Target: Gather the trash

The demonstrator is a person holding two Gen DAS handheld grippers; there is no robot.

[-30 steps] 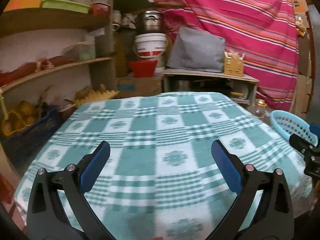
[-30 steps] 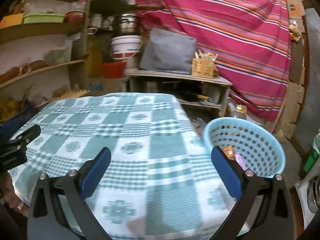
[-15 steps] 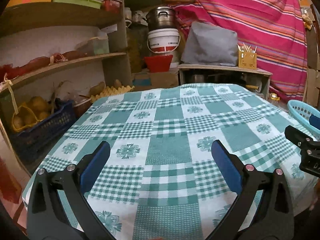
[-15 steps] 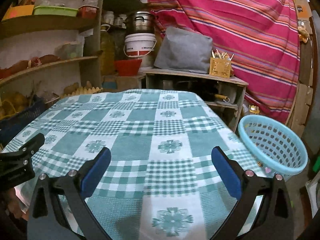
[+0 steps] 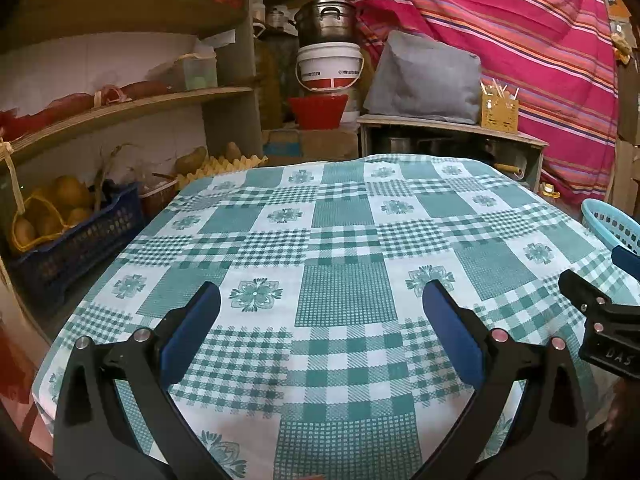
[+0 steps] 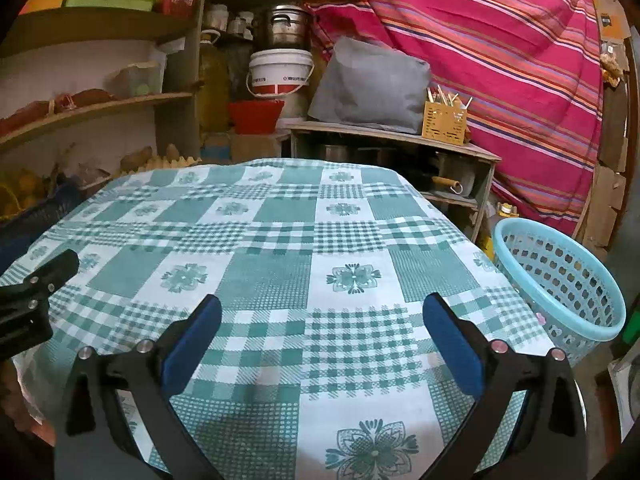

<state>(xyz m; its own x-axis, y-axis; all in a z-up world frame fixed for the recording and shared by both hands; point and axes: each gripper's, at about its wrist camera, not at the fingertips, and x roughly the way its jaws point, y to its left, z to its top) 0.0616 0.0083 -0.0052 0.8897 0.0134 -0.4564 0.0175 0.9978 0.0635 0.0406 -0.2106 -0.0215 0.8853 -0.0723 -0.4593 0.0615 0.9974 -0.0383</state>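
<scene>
Green-and-white checked tablecloth (image 5: 344, 240) covers one table and fills the space ahead of both pairs of fingers, and no item lies on it. Left of the left gripper's (image 5: 320, 308) fingers the cloth drops off at its edge, with a dark blue crate (image 5: 76, 240) of round yellow-brown produce just beyond, under two curved wooden shelves (image 5: 132, 104). The left gripper is spread wide with nothing between its two blue pads (image 5: 188, 332). Past its right finger the tip of the right gripper (image 6: 322, 312) shows at the frame's side, and only a sliver of the light blue basket (image 6: 560, 276) appears there. The right view shows what the left does not: the whole basket, standing beside and below the table's right edge, right of the right finger, with a small pinkish scrap visible through its wall; its contents cannot otherwise be made out. The right gripper is also spread wide and holds nothing. Beyond the far table edge stand one white bucket (image 6: 280, 72), one red bowl (image 6: 256, 114) and one grey cushion (image 6: 368, 88).
</scene>
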